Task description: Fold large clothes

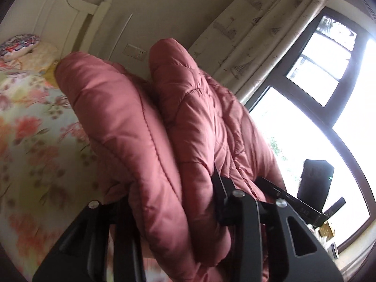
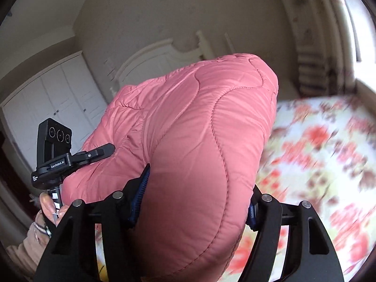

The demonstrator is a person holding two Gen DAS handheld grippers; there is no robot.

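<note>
Left claw clamps thick fold of pink quilted jacket; right claw grips another bunch, above floral bedspread.

Your rig: two matte-black handheld grippers, one sleeve showing.

Your left gripper has black angular finger arms with triangular cut-outs and round silver screw heads at the pivots; seen from the right wrist it carries a black boxy camera module with three round lenses, mounted on a clamp plate printed "GenRobot.AI" in white, a small white label on the base under it, on a black stem with white markings. Your right gripper is the same black frame, silver pivot screws, ribbed dark-blue pads on the fingers. Your left hand comes out of a beige sleeve, with a dark-and-white patterned band at the wrist.
</note>
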